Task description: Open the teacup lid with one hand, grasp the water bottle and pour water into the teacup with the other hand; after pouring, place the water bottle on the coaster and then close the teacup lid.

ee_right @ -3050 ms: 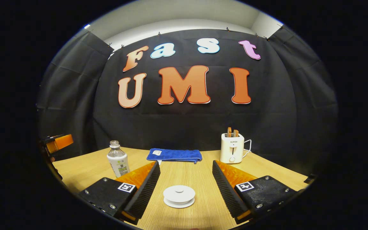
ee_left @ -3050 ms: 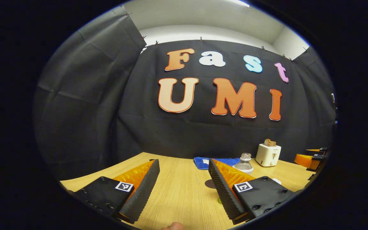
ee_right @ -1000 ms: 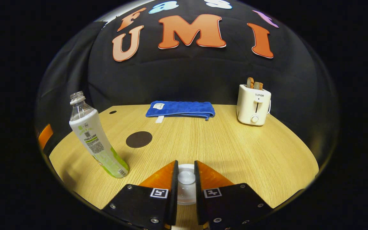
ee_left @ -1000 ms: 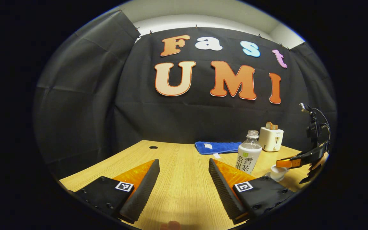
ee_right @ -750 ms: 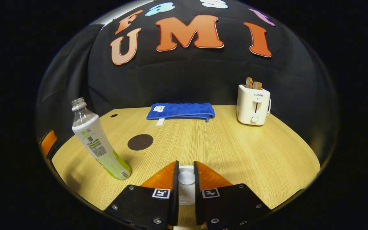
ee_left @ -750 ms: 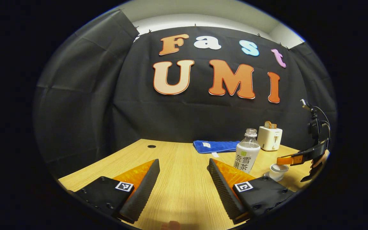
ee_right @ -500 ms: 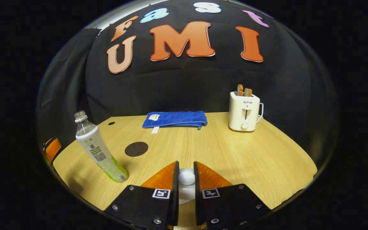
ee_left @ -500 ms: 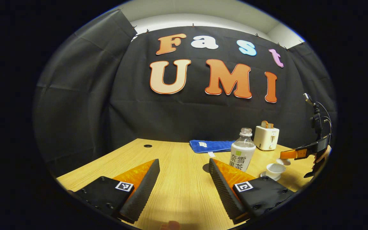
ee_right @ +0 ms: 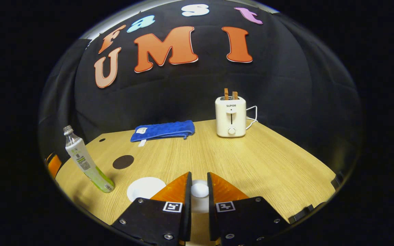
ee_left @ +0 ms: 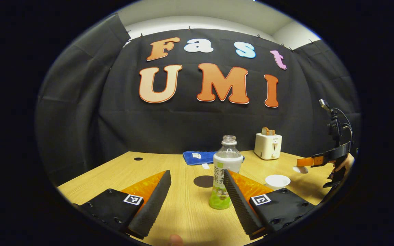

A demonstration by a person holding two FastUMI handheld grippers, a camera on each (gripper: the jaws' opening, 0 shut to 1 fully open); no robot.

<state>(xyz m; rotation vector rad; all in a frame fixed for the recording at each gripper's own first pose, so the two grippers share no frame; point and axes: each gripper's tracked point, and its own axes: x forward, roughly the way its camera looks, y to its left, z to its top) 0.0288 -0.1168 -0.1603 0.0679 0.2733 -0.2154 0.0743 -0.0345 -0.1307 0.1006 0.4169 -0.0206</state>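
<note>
In the left gripper view my left gripper [ee_left: 197, 174] is open, low over the table. The uncapped water bottle [ee_left: 225, 171] stands upright just past its right fingertip [ee_left: 227, 175], outside the gap. Behind the bottle lies the dark round coaster [ee_left: 204, 181]. The white teacup [ee_left: 277, 180] sits uncovered to the right. Farther right the right gripper [ee_left: 308, 161] holds the white lid [ee_left: 300, 169] in the air. In the right gripper view my right gripper [ee_right: 198, 175] is shut on the lid's knob [ee_right: 199, 190]. The teacup [ee_right: 145, 189], bottle [ee_right: 84, 160] and coaster [ee_right: 123, 162] are to its left.
A folded blue cloth [ee_right: 162, 130] lies at the table's back edge, and a white toaster [ee_right: 230, 116] with two slices stands to its right. The wooden table [ee_right: 268, 164] stretches bare to the right of the lid. A cable hole [ee_left: 138, 159] sits at the back left.
The right gripper closed on the lid, lifted it off the teacup and carried it to the right. The left gripper swung toward the bottle, which now stands close ahead of its right finger.
</note>
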